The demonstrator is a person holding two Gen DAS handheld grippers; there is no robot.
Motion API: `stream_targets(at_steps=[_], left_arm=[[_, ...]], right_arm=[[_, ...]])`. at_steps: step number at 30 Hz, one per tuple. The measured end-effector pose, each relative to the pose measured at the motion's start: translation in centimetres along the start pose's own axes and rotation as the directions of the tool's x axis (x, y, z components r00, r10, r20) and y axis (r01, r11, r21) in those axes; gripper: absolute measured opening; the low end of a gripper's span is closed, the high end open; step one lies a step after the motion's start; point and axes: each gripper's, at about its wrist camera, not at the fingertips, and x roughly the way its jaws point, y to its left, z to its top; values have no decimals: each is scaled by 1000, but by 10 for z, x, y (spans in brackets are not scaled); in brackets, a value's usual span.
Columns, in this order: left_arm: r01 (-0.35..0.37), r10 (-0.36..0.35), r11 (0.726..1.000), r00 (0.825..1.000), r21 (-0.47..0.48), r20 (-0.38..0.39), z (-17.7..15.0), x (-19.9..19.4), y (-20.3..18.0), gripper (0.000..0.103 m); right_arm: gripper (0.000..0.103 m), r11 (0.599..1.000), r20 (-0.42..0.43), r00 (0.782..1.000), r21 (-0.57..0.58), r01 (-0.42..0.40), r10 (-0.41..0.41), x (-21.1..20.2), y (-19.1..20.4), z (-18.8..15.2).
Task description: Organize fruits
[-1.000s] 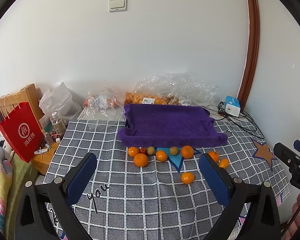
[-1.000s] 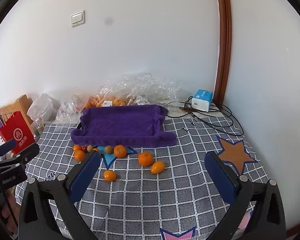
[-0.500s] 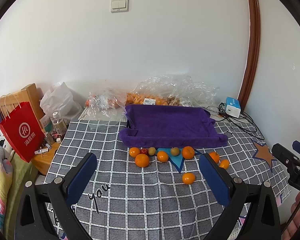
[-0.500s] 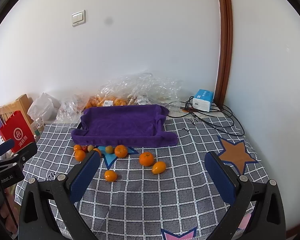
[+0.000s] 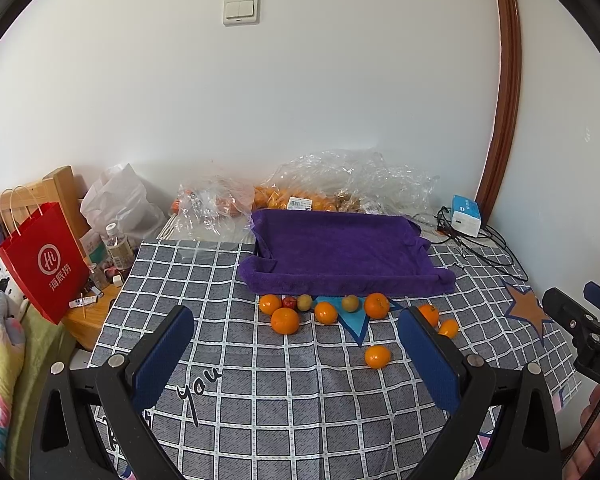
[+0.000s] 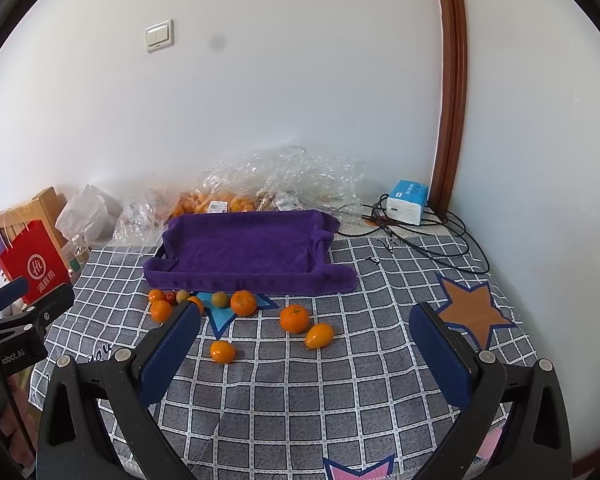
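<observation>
Fruits: loose oranges [image 5: 285,320] and small greenish ones [image 5: 350,303] lie on the checked surface [image 5: 260,400], just near of the purple-lined tray [image 5: 340,248]; one stray orange [image 6: 222,351] sits nearer. Tray holds nothing. Change over the last second: both views crept slightly toward the fruit; no fruit moved. Left tongs [image 5: 300,360] wide, empty. Right tongs [image 6: 304,352] wide, empty. Judgement: approach phase only, sorting not yet started.
</observation>
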Motion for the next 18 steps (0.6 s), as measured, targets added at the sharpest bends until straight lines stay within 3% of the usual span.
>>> stream_targets(at_steps=[18], left_arm=[[-6,6,1000,1000,-1,13,1,11,3,103]], right_arm=[[102,1000,-2,1000,-19,-2,2,24,3,0]])
